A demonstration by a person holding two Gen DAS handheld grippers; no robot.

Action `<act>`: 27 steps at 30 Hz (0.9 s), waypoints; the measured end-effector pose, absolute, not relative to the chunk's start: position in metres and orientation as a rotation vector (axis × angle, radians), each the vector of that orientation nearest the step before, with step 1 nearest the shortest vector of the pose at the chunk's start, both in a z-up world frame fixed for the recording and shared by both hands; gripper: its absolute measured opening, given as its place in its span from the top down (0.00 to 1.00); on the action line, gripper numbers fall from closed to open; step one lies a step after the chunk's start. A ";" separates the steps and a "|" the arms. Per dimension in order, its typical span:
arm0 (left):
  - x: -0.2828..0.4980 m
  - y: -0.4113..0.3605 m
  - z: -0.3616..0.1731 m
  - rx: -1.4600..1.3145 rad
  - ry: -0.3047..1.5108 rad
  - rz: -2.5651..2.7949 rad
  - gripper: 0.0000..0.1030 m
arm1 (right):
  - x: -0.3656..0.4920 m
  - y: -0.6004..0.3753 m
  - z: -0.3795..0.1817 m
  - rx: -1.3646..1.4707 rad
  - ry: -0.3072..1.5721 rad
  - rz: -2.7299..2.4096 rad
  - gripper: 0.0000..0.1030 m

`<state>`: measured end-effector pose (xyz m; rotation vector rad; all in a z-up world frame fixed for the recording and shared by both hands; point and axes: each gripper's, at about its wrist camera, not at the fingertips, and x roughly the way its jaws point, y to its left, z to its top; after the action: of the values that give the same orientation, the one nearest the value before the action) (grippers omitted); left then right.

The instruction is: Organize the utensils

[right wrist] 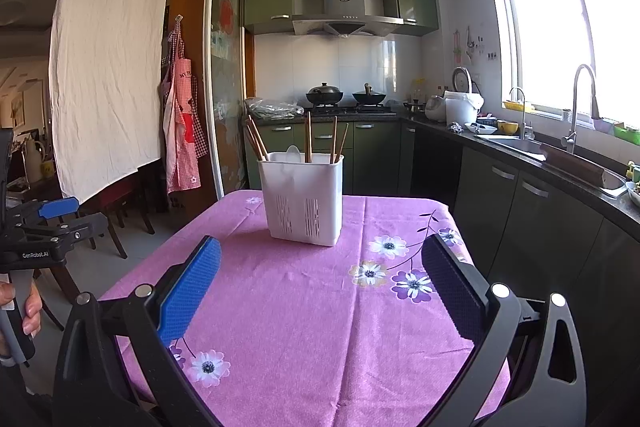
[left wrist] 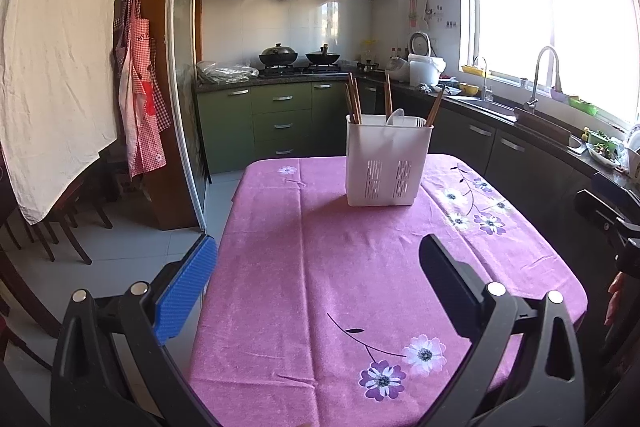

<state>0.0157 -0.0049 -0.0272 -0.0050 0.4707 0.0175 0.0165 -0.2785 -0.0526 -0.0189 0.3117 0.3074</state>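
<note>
utensils wait far off; near the cameras, left gripper [left wrist: 316,283] and right gripper [right wrist: 320,283] hover with jaws apart, empty, over the pink counter [right wrist: 304,327]. beyond, chopsticks [right wrist: 307,141] and spoon [right wrist: 292,155] stand in the white holder [right wrist: 302,199]; best approach from above, pinching one stick.

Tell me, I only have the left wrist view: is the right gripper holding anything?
Observer: No. The right gripper is open, with nothing between its fingers.
Operator: What is it facing?
Observer: The white utensil holder, straight ahead on the pink tablecloth.
Operator: Where is my left gripper from that side?
Observer: The left gripper is out past the table's left edge, above the floor, with the person's hand on its handle.
</note>
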 end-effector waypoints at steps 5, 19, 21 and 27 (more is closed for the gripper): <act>0.018 -0.002 -0.026 -0.001 0.477 0.032 0.07 | 0.017 -0.278 -0.054 -0.021 0.320 0.309 0.04; 0.018 0.003 -0.025 0.002 0.461 0.040 0.07 | 0.020 -0.277 -0.055 -0.028 0.336 0.312 0.04; 0.016 0.002 -0.023 0.006 0.446 0.031 0.07 | 0.020 -0.276 -0.055 -0.027 0.336 0.313 0.04; 0.013 0.001 -0.021 0.012 0.412 0.005 0.07 | 0.023 -0.276 -0.056 -0.024 0.342 0.317 0.04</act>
<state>0.0133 0.0007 -0.0206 0.0116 0.4122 0.0046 0.0228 -0.2761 -0.0563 -0.0245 0.3423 0.3171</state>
